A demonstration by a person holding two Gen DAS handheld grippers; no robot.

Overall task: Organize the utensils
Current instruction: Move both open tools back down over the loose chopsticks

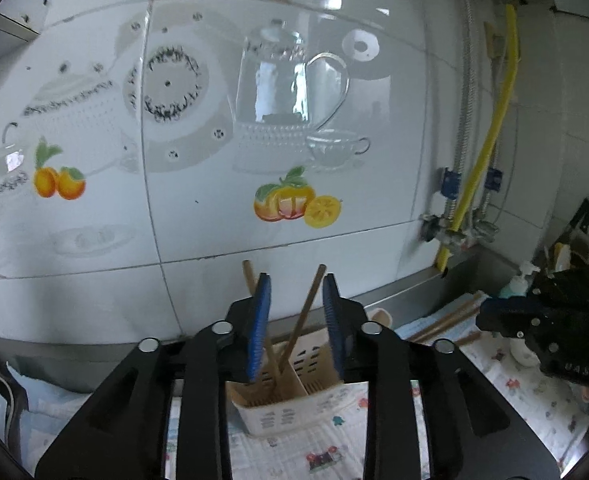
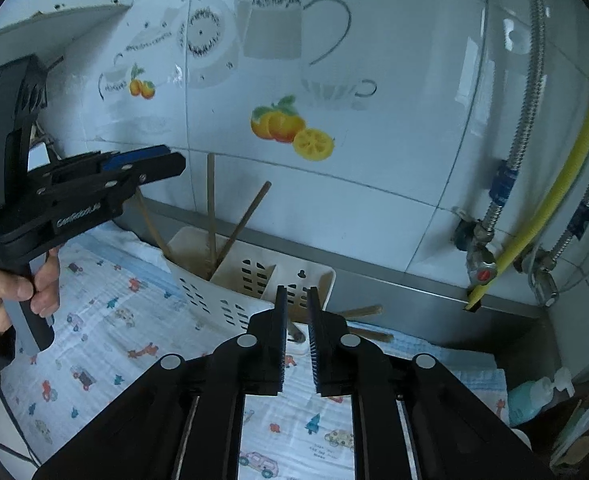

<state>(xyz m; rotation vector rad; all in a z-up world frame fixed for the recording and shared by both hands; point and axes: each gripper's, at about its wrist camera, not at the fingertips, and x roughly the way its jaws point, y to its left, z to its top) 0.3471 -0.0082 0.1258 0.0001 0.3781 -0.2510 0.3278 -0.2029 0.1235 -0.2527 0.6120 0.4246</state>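
Note:
A cream utensil holder [image 1: 294, 404] with slotted walls stands on a patterned cloth by the tiled wall; it also shows in the right wrist view [image 2: 230, 288]. Wooden chopsticks [image 1: 302, 312] stand in its left compartment, seen too in the right wrist view [image 2: 211, 208]. My left gripper [image 1: 297, 292] is open, its blue pads either side of the chopsticks above the holder, gripping nothing. My right gripper [image 2: 296, 300] is slightly open and empty, low over the cloth in front of the holder. More wooden chopsticks [image 2: 360, 312] lie on the cloth behind its fingertips, also in the left wrist view [image 1: 446, 320].
A metal ledge [image 2: 394, 280] runs along the wall base. Valves and a yellow hose [image 2: 542, 208] sit at right. A soap bottle [image 2: 534, 396] stands at the right corner. The patterned cloth [image 2: 114, 344] covers the counter.

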